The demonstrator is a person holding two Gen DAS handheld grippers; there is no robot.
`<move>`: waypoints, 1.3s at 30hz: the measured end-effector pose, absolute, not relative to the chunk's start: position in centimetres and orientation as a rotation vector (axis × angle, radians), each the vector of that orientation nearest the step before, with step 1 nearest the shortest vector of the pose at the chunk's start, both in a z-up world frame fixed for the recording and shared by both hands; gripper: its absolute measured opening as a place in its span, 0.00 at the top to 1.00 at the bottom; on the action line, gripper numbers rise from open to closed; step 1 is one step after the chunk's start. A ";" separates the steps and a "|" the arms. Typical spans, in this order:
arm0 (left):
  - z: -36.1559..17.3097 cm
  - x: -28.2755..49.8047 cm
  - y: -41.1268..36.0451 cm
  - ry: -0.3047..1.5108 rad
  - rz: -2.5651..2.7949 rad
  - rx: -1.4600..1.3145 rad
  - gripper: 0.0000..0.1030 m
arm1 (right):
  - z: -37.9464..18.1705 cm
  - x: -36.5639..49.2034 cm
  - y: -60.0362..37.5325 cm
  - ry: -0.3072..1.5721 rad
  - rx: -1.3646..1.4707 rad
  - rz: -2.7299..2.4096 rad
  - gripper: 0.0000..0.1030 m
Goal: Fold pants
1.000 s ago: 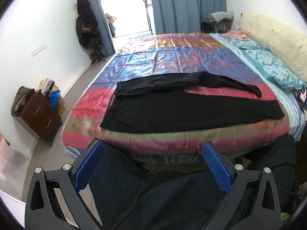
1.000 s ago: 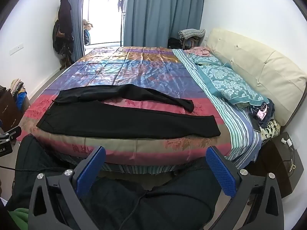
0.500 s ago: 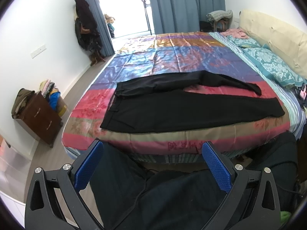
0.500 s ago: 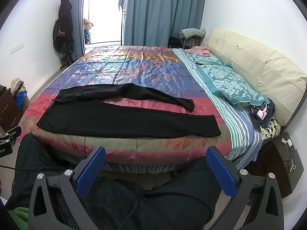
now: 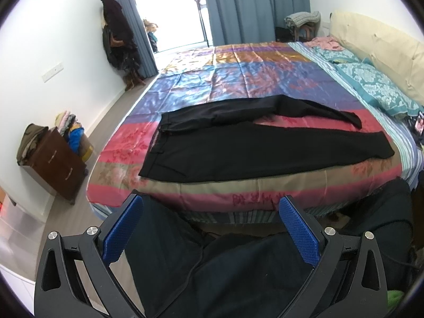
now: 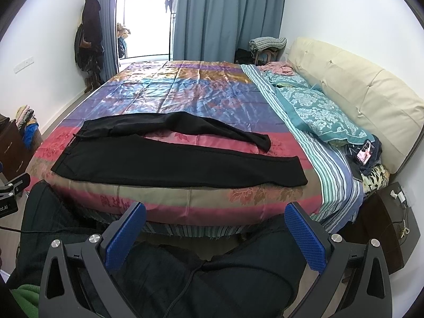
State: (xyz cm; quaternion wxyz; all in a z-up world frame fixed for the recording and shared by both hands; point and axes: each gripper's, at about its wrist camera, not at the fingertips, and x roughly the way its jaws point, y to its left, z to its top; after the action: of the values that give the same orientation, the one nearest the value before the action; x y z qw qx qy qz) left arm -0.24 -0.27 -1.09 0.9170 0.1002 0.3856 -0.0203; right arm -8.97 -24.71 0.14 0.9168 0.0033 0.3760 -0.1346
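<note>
Left gripper [image 5: 212, 228]: jaws wide, empty.
Right gripper [image 6: 214, 234]: jaws wide, empty.
Pants [image 5: 265, 148]: lay flat on bed [image 5: 238, 76].

The phone [image 6: 363, 154] screen is too small to read, and the dresser [image 6: 10, 148] is cut off at the frame's edge.

I saw clear air over near bed [image 5: 185, 185] edge; my knees [image 6: 238, 265] sat below both grippers; pillow [image 6: 318, 116] and phone [image 6: 363, 154] crowded right side.
</note>
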 end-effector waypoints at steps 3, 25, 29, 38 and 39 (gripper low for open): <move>-1.1 -0.2 -0.3 0.794 -0.041 0.206 0.00 | 0.1 -9.0 -24.7 0.774 0.006 -0.276 0.00; -1.1 -0.2 -0.4 0.794 -0.040 0.208 0.00 | -0.3 -8.9 -24.4 0.780 0.006 -0.274 0.00; -1.2 -0.3 -0.2 0.795 -0.040 0.210 0.00 | -0.3 -8.9 -24.4 0.781 0.007 -0.272 0.00; -1.4 -0.6 0.4 0.798 -0.042 0.211 0.00 | -0.2 -8.9 -24.4 0.782 0.007 -0.272 0.00; -1.4 -0.6 0.4 0.798 -0.042 0.212 0.00 | -0.3 -8.9 -24.4 0.782 0.007 -0.272 0.00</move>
State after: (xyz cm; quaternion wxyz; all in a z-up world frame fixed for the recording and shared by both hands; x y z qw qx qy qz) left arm -0.56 0.38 -1.38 0.9157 0.1030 0.3878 -0.0203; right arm -8.87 -24.42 -0.25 0.9155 0.0035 0.3800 -0.1321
